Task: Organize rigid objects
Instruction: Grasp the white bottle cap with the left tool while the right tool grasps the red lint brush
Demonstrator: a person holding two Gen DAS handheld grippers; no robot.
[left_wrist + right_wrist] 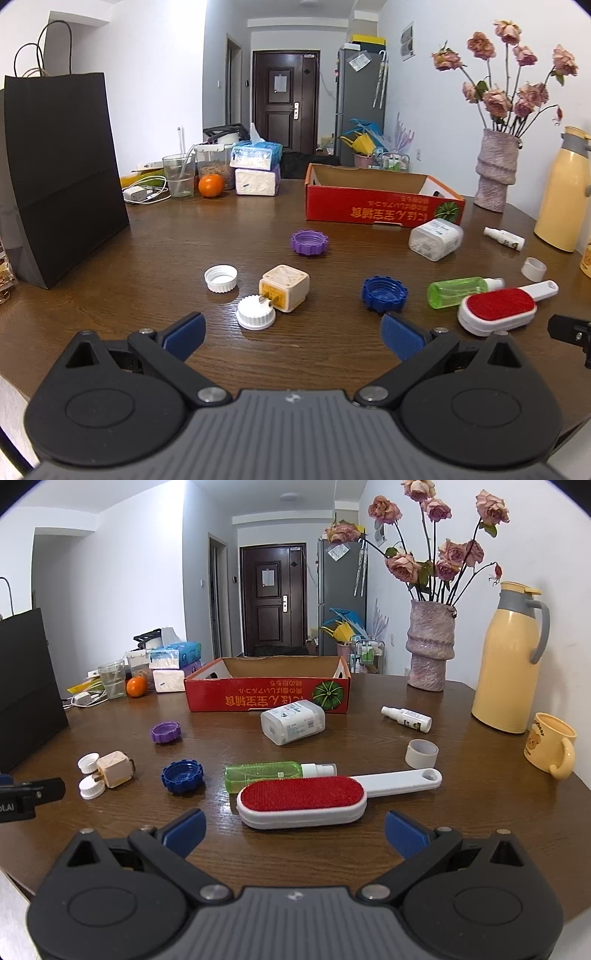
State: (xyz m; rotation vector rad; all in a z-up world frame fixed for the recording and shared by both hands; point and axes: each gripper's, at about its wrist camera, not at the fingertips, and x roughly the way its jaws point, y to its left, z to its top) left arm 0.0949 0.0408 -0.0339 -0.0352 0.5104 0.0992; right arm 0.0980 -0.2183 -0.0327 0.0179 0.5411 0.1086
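Note:
A red cardboard box [267, 698] stands open at the back of the wooden table [147, 240]. In front lie a red lint brush [301, 799], a green bottle [266, 773], a blue cap [183, 775], a purple cap [166, 732], a beige plug cube [284, 286], two white caps [256, 312], a clear plastic container [293, 720], a small white spray bottle [406, 718] and a tape roll [421, 753]. My left gripper [293, 338] is open and empty, just short of the white cap and cube. My right gripper [293, 830] is open and empty, just short of the brush.
A black paper bag [59, 170] stands at the left. A glass [179, 175], an orange [211, 185] and tissue packs [256, 170] sit at the back left. A vase of roses [430, 646], a yellow thermos [508, 661] and a mug [550, 746] stand at the right.

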